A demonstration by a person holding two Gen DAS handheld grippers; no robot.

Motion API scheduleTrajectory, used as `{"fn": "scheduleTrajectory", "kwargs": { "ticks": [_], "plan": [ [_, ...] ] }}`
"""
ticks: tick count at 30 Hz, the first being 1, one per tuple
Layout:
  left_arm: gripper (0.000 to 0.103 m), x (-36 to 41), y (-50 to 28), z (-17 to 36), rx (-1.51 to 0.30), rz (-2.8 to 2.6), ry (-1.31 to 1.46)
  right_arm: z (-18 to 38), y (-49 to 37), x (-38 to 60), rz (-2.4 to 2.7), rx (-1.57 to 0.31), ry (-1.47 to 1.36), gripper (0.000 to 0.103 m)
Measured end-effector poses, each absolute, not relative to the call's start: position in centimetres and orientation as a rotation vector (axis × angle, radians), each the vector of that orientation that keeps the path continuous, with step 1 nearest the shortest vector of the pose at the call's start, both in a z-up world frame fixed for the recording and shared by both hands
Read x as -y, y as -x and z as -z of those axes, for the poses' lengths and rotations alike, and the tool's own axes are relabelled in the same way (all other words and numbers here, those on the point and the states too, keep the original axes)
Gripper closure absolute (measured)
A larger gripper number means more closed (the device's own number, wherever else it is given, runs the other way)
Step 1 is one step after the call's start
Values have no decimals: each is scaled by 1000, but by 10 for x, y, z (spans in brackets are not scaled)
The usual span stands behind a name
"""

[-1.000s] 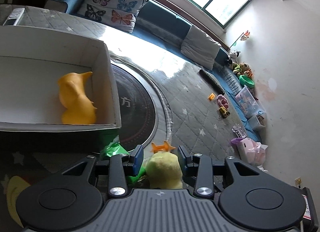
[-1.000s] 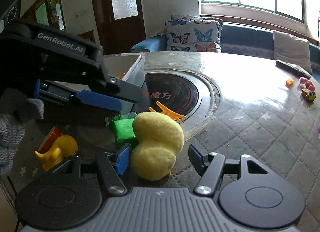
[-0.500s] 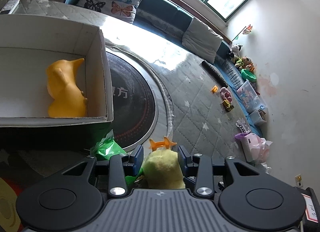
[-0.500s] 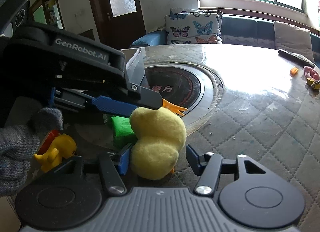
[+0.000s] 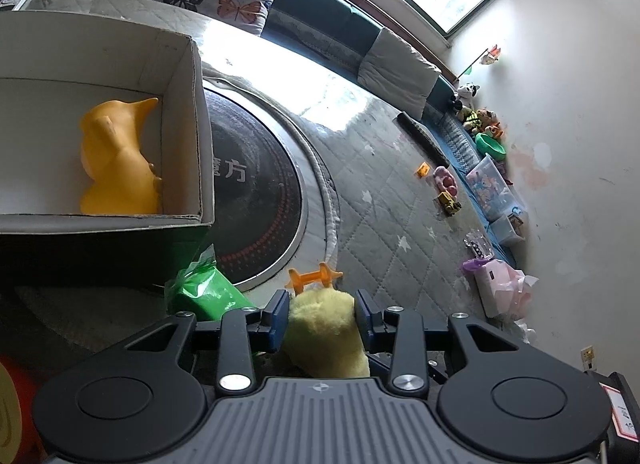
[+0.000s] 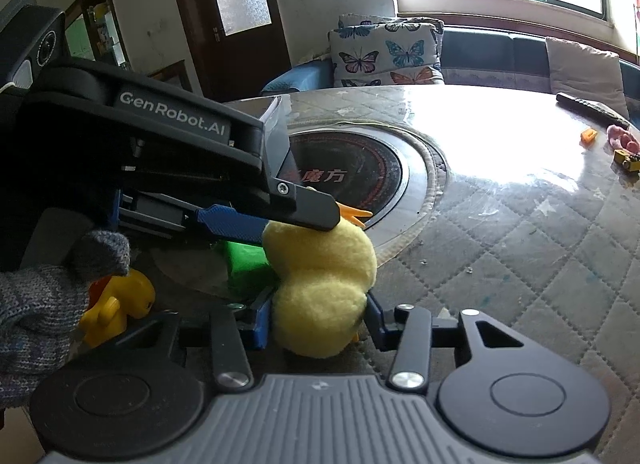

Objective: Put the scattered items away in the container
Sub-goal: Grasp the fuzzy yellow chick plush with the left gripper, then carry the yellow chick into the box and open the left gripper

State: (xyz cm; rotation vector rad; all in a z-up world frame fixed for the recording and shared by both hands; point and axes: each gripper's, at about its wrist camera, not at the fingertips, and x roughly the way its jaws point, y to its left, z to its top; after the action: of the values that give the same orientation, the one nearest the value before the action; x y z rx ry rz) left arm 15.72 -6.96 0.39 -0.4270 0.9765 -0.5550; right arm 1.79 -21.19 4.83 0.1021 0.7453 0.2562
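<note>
Quilted table [image 6: 520, 248]: both left tongs [image 5: 321, 314] and right tongs [image 6: 318, 314] seemingly clamp plush duck [image 6: 324, 276].

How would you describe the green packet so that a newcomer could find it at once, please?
Find the white cardboard box on the quilted table; the green packet lies just outside its near corner, beside the yellow plush duck. It alone is shiny, crinkled green.

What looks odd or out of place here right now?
Both tongs grip the same yellow plush duck: the left tongs at one end, the right tongs at its base. Only the orange toy is inside the white box; a green packet lies outside.
</note>
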Motion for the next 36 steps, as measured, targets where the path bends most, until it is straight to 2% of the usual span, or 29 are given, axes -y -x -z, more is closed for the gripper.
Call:
{"fn": "scheduleTrajectory", "kwargs": {
  "ticks": [10, 22, 36],
  "plan": [
    [66, 62, -147, -17, -938, 557, 440, -61, -11, 205, -258, -711, -70, 57],
    [66, 37, -129, -62, -801, 550, 453, -102, -5, 182, -293, -605, 19, 58],
    [66, -31, -149, -94, -670, 417, 496, -134, -59, 114, -432, -532, 119, 58]
  ]
}}
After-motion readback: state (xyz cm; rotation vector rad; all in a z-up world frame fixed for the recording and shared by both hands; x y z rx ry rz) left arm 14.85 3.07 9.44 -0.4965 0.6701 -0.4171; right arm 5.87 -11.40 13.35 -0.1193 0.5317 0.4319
